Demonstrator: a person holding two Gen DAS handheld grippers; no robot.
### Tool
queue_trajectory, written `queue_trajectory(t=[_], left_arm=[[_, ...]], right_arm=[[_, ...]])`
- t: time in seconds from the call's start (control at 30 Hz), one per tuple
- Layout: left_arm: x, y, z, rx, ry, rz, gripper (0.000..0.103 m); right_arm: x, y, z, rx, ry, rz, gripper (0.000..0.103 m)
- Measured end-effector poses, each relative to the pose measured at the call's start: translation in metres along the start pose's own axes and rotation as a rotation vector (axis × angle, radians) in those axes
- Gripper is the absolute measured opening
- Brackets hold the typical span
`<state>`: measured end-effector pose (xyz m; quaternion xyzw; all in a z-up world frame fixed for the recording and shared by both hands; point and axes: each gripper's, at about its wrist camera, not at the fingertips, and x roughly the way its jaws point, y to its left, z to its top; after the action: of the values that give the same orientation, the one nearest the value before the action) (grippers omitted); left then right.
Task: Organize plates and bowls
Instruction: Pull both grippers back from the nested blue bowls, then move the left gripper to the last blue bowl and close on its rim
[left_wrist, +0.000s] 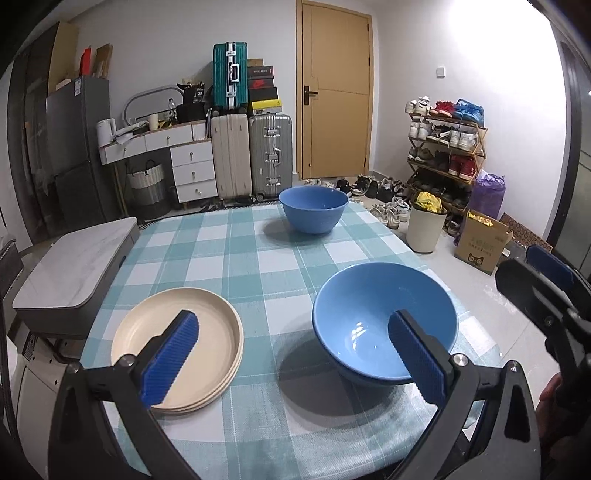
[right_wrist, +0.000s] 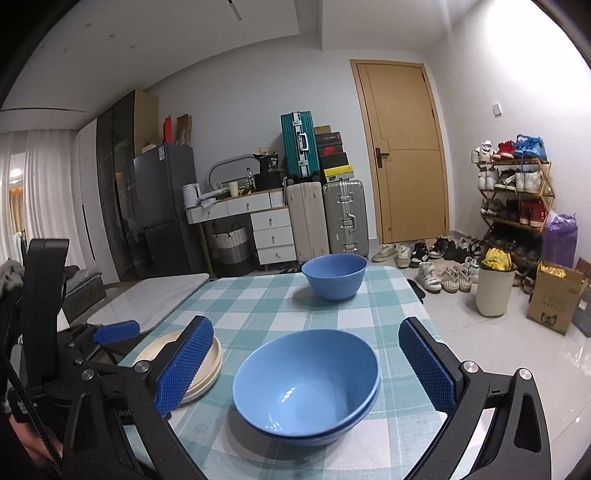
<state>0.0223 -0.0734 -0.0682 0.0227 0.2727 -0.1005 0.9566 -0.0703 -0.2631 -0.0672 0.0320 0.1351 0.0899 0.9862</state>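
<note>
While both grippers, left (left_wrist: 293, 363) and right (right_wrist: 304, 367), gape apart, nothing is held. Stacked bowls (right_wrist: 306, 384) sit lower centre, plates (right_wrist: 201, 369) lower left, another bowl (right_wrist: 334, 275) mid-frame.

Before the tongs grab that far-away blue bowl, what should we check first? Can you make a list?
1. Left tongs open and holding nothing: ok.
2. Right tongs open and holding nothing: ok.
3. Far bowl upright on the tablecloth, nothing touching it: ok.
4. Far bowl has nothing inside: cannot tell, since its bottom is hidden.
5. Near bowls already nested, ready for another: ok.
6. Cream plates stacked, off to the side: ok.
</note>
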Motion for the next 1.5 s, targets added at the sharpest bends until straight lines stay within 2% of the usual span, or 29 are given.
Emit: queue_trajectory(t=[0.2,0.4,0.53,0.77,0.93,1.1,1.23,1.33,1.5], left_arm=[[-0.010,0.009,0.000,-0.031,-0.019,-0.001,0.103],[-0.012,0.010,-0.002,-0.028,-0.031,0.003,0.103],[-0.004,0.011,-0.010,-0.041,-0.006,-0.061,0.103],[0.019,0.020,-0.019,-0.095,0.064,-0.099,0.103],[0.038,0.028,-0.024,-0.128,0.085,-0.077,0.103],[0.065,0.026,-0.019,-0.094,0.166,-0.065,0.103],[0.076,0.026,0.002,-0.052,0.220,-0.106,0.103],[0.084,0.035,0.033,-0.059,0.252,-0.174,0.103],[0.095,0.047,0.087,-0.085,0.234,-0.214,0.103]], right_arm=[[-0.009,0.004,0.000,-0.023,0.001,-0.017,0.102],[-0.002,0.008,-0.001,-0.039,0.049,-0.028,0.102],[0.012,-0.003,0.000,0.044,0.104,-0.028,0.102],[0.040,-0.031,0.002,0.208,0.176,-0.010,0.102],[0.056,-0.048,0.001,0.269,0.164,0.043,0.102],[0.072,-0.057,0.008,0.291,0.147,0.146,0.102],[0.085,-0.071,0.039,0.363,0.159,0.280,0.102],[0.089,-0.075,0.077,0.333,0.135,0.303,0.102],[0.104,-0.080,0.136,0.276,0.107,0.326,0.102]])
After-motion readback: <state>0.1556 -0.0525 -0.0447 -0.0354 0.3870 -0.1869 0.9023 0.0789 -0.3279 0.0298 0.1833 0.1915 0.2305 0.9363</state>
